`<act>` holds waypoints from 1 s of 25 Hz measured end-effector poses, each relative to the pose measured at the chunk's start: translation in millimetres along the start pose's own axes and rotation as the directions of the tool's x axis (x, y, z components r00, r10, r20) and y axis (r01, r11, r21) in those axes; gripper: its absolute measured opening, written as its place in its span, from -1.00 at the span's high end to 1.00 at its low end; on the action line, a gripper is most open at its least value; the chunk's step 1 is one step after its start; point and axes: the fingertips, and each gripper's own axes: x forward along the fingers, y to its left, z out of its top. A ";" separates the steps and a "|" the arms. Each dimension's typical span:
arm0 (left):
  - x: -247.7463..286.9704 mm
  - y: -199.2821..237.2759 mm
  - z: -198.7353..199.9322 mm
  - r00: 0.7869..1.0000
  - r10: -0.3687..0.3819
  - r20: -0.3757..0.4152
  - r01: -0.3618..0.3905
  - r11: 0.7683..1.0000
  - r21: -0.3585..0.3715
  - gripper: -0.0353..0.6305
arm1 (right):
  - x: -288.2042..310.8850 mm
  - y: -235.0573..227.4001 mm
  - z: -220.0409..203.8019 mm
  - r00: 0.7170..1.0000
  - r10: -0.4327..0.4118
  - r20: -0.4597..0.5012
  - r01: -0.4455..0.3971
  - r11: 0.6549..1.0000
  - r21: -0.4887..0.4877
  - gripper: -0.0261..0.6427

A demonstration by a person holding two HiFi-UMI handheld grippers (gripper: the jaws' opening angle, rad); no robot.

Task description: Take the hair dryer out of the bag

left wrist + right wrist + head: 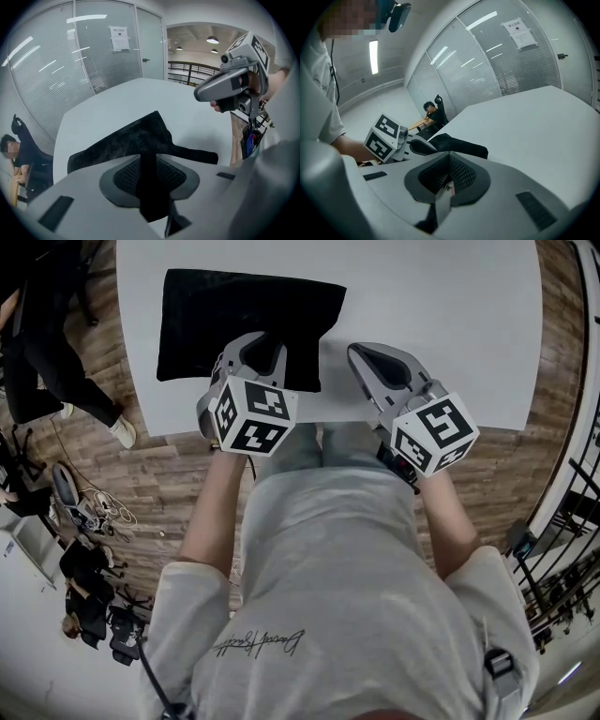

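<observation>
Black bag (234, 315) lies flat on the white table (441, 315), at 11 o'clock in the head view. Hair dryer isn't visible in any view.

Left gripper (265, 351) is over the bag's 5 o'clock corner, tongs spread wide. Black fabric shows in the gap, but I can't tell if the pads touch it.

Right gripper (372, 360) is at 3 o'clock from the left one, over bare table, tongs pressed together with nothing between them.

Writing:
- Paper notice (120, 38) on the glass wall, print too small to read.
- Script line on the person's grey shirt (258, 643), not legible.
</observation>
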 end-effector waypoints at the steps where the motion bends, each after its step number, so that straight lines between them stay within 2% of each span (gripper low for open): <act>1: 1.0 0.4 -1.3 1.000 0.002 -0.004 -0.002 1.000 -0.001 0.56 | 0.6 -0.4 -0.3 1.000 0.001 0.001 -0.001 1.000 0.001 0.85; 4: 2.2 1.1 -3.5 1.000 0.016 -0.008 -0.016 1.000 0.004 0.60 | 0.7 -1.0 -0.9 1.000 -0.002 -0.001 0.002 1.000 0.007 0.85; 9: 2.7 4.7 -0.3 0.999 0.050 0.006 -0.050 0.999 0.006 0.81 | -0.2 -4.8 -1.8 1.000 -0.006 0.001 0.006 1.000 0.014 0.85; 14: -4.8 5.8 4.2 0.999 0.025 0.029 -0.024 0.999 -0.024 0.84 | 1.6 -7.2 -4.0 1.000 -0.013 -0.006 0.013 1.000 0.001 0.85; 17: -13.9 10.1 6.6 0.999 0.002 0.051 0.002 0.997 -0.079 0.84 | 4.7 -7.7 -7.0 1.000 -0.017 -0.025 0.015 0.999 -0.045 0.85; 20: -22.3 14.2 12.9 0.997 -0.009 0.076 0.017 0.995 -0.102 0.84 | 10.0 -9.1 -10.1 0.999 -0.010 -0.048 0.005 0.995 -0.098 0.85; 25: -30.1 17.3 19.0 0.992 -0.045 0.120 0.062 0.987 -0.150 0.84 | 26.8 -14.0 -22.3 0.995 -0.018 -0.102 -0.008 0.968 -0.251 0.85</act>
